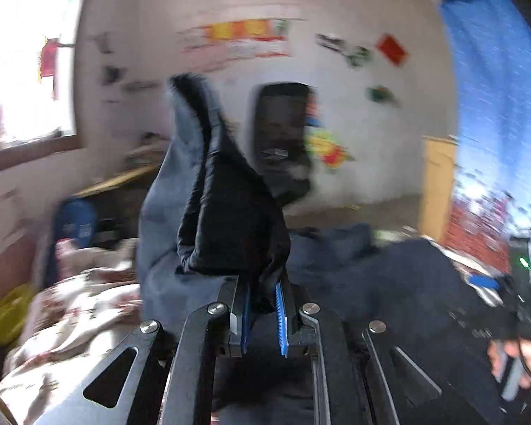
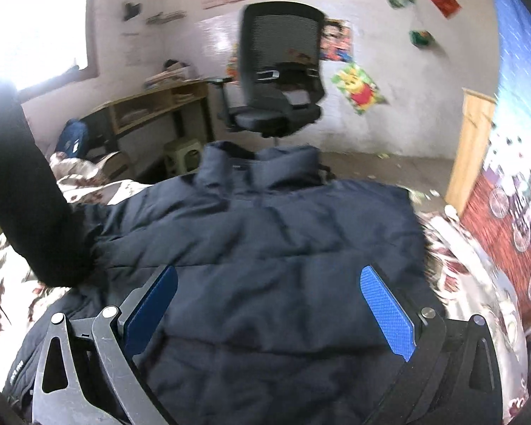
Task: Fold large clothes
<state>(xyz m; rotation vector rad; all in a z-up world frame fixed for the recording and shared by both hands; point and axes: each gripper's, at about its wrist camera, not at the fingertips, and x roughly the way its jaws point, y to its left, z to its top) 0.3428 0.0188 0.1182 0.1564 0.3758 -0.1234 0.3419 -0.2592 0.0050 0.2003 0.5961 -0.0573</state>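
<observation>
Left gripper point(image 1: 262, 288) clenched on a black sleeve point(image 1: 230, 212) of the dark blue padded jacket point(image 2: 265, 233), lifted above the bed. Right gripper point(image 2: 269, 283) wide apart, empty, over the jacket spread on the flowered blanket point(image 2: 478, 283). Office chair point(image 2: 279, 71) behind.

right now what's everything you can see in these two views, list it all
puffer jacket: one, navy, spread flat on the bed, collar toward the chair
jacket fabric: one bunch, black with grey lining, lifted in the left gripper
bedcover: one, white with red floral print, under the jacket
office chair: one, black mesh, by the far wall
desk: one, wooden, left of the chair
stool: one, green, beside the desk
left gripper: blue pads, shut on fabric
right gripper: blue pads, open above the jacket
</observation>
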